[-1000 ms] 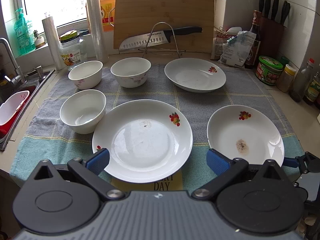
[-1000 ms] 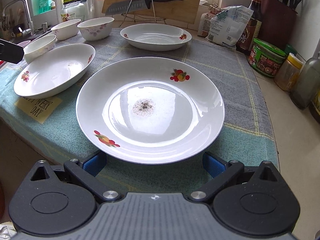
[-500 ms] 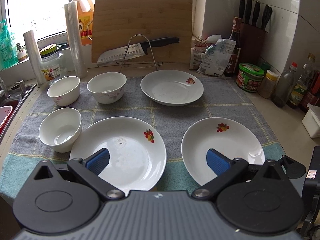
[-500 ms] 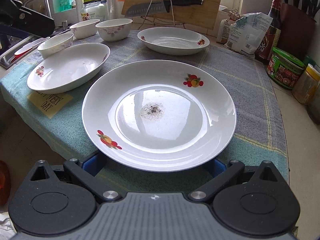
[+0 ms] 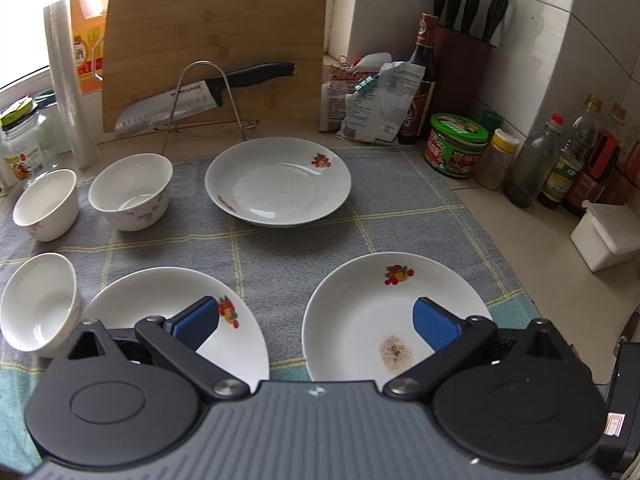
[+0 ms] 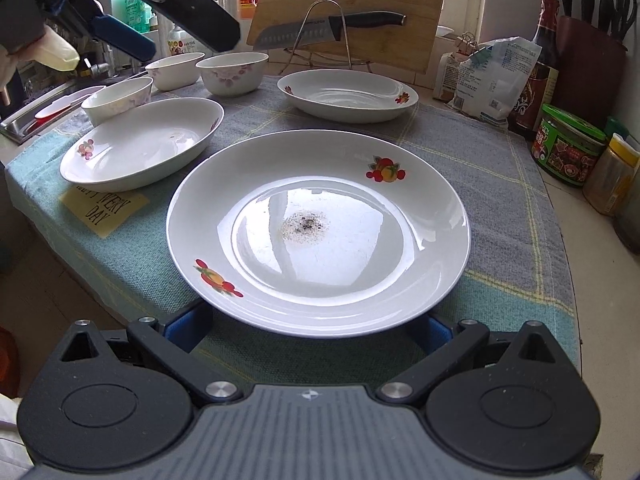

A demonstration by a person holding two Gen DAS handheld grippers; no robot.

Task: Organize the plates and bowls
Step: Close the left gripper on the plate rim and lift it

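Note:
Three white plates with fruit prints lie on a grey-green towel (image 5: 288, 248): a stained plate (image 5: 396, 316) at the front right, one (image 5: 168, 312) at the front left, one (image 5: 278, 181) at the back. Three white bowls (image 5: 130, 190) (image 5: 46, 202) (image 5: 36, 304) stand at the left. My left gripper (image 5: 316, 320) is open and empty, raised above the two front plates. My right gripper (image 6: 316, 320) is open at the towel's front edge, its blue pads (image 6: 188, 326) under the near rim of the stained plate (image 6: 320, 232). The left gripper also shows in the right wrist view (image 6: 120, 38).
A cutting board (image 5: 212, 40) and a knife (image 5: 208, 94) on a wire rack stand at the back. Jars, bottles, a knife block (image 5: 464, 68) and a white box (image 5: 604, 234) line the right. A sink (image 6: 44, 110) lies left. A yellow note (image 6: 102, 208) lies on the towel's front.
My left gripper has risen and moved right, so it looks down on the plates from higher up. My right gripper has slid closer in under the stained plate's near rim.

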